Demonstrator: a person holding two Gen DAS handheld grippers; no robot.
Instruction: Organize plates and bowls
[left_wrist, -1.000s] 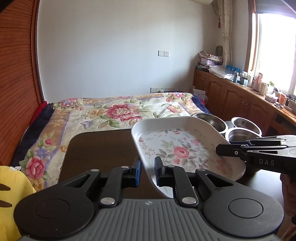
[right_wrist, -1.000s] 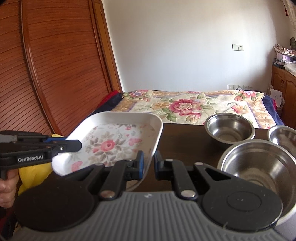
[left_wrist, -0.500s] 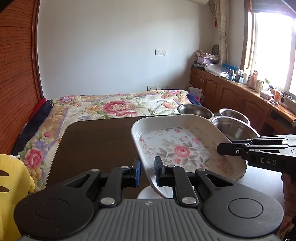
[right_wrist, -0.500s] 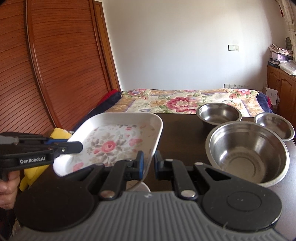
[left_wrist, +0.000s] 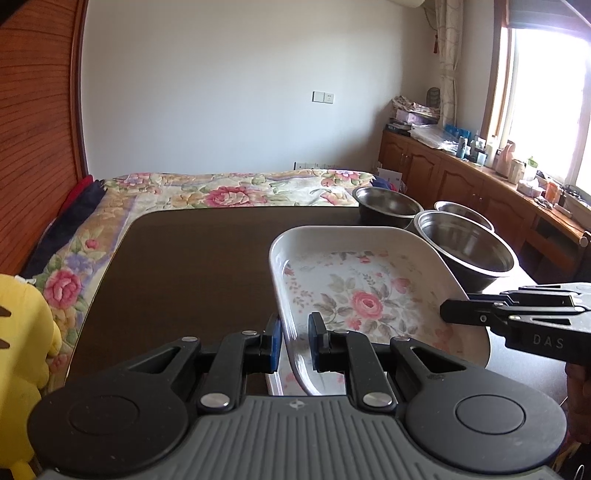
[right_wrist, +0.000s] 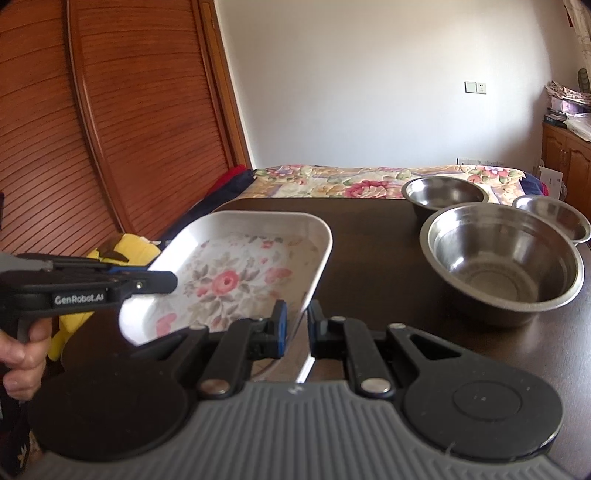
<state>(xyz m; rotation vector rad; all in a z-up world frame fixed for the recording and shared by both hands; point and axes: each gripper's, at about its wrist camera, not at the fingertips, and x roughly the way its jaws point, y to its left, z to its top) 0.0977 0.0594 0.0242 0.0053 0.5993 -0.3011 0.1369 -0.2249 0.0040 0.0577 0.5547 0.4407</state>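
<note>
A white rectangular plate with a rose pattern (left_wrist: 365, 295) (right_wrist: 236, 280) hangs just above the dark table (left_wrist: 192, 258), tilted slightly. My left gripper (left_wrist: 295, 334) is shut on its left rim, and my right gripper (right_wrist: 295, 325) is shut on the opposite rim. Each gripper shows in the other's view: right gripper (left_wrist: 448, 310), left gripper (right_wrist: 168, 282). A white edge of something (left_wrist: 277, 380) shows under the plate, and I cannot tell what it is. Three steel bowls stand to the right: a large bowl (right_wrist: 502, 258), a medium bowl (right_wrist: 443, 192) and a small bowl (right_wrist: 550, 216).
A bed with a floral cover (left_wrist: 236, 192) lies beyond the table's far edge. A yellow plush toy (left_wrist: 22, 332) sits off the table's left side by a wooden slatted door (right_wrist: 110, 129). Cabinets with clutter (left_wrist: 461, 166) run under the window at the right.
Both grippers have come down with the plate between them, closer to the table. More of the table top and the three bowls now show beside the plate.
</note>
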